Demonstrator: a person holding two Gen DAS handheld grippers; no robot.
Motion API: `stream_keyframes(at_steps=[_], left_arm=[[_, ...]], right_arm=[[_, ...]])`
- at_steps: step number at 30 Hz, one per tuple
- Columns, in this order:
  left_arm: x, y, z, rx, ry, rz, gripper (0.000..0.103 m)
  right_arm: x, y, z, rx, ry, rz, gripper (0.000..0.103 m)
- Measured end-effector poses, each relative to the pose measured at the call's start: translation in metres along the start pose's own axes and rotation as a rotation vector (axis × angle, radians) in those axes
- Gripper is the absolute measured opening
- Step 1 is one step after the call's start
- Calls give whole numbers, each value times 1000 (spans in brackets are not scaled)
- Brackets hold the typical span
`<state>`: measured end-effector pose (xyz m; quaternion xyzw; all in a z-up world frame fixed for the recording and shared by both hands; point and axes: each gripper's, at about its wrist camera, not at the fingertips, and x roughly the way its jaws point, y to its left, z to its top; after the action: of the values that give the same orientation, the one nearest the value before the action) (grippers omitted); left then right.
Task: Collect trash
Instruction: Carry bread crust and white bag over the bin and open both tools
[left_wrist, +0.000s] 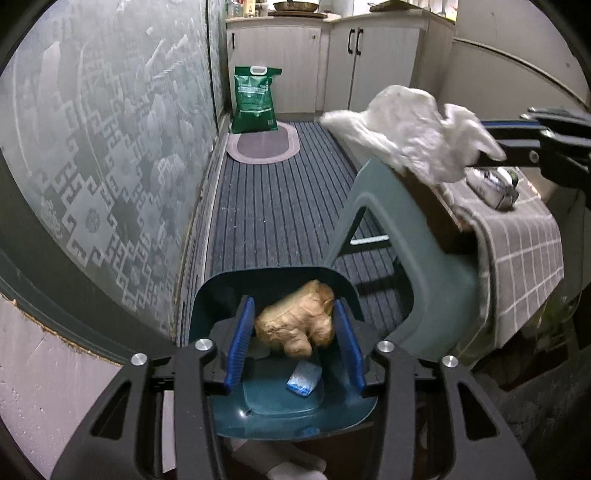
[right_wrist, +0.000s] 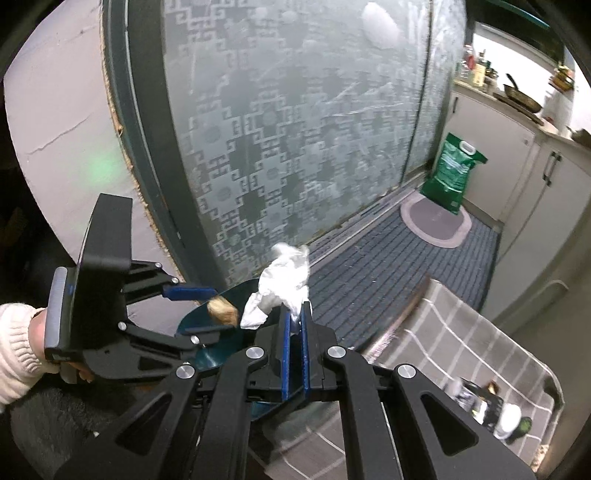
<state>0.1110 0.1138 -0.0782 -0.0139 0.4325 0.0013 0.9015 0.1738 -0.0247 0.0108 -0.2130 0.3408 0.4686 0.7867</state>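
Nearest the lens, your left tool (left_wrist: 293, 339) had its blue pads either side of a brown crumpled paper wad (left_wrist: 295, 323), which looked pinched between them over the open teal bin (left_wrist: 229, 413). From the left wrist view I judged it gripped, though whether the pads pressed fully or merely flanked it was hard to settle. A small blue-and-white wrapper (left_wrist: 303, 380) already lay on the bin's floor, at about five o'clock from the wad, so at least one piece was collected.

Your right tool (right_wrist: 295, 314) was clamped tight on a white crumpled tissue (right_wrist: 282, 284), pads together on its lower edge, the rest billowing loose above. In the right wrist view it hung just beside the bin's rim (right_wrist: 236, 291), at two o'clock from the brown wad, not yet over the opening.

So you were partway: one piece in, two in hand, neither let go. On the checked cloth surface (right_wrist: 443, 350) at four o'clock a can-like thing (right_wrist: 480, 402) remained, too blurred to name, perhaps trash to fetch.

The tissue looked soft, light and springy; the brown wad denser and lumpy.
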Motion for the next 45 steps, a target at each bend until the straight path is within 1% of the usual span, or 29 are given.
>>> stream_keyframes(at_steps=[1,2,3,4,7,14,19,25,33,34,36,37,41,45], left_arm=[[0,2,-2,3,5,-2,44],[-1,3,-4,3,7,-4,38],[-1,5,-6,5,10,-4,24],[-1,6,-6,7,15,-5,19],[-1,11,-10,12,20,4,15],[-9,28,-15,-18,16,14,14],[-17,36,-15,-38,8,28,14],[-35,42,-14,-52,-28,36,14],[-66,53,-10,-93,-98,50,14],[-72,55,-9,-103,-113,52,14],[-82,57,-8,-115,-140,51,14],[-88,58,-8,-121,-160,54,15],[-105,59,-4,-144,-219,49,15],[-118,57,0,-155,-263,45,15]], right_arm=[[2,3,1,-5,3,2,5],[5,7,3,-10,8,8,5],[8,10,4,-19,13,15,5],[11,13,5,-24,18,20,5],[20,21,7,-39,37,27,5],[45,33,7,-56,101,34,5],[71,41,3,-69,173,40,5],[98,52,-3,-80,243,47,5],[139,62,-23,-94,372,48,5],[142,63,-27,-97,388,49,7],[153,66,-35,-110,430,38,33],[154,68,-38,-115,431,35,50],[159,70,-44,-112,449,51,51],[153,71,-41,-81,422,90,52]])
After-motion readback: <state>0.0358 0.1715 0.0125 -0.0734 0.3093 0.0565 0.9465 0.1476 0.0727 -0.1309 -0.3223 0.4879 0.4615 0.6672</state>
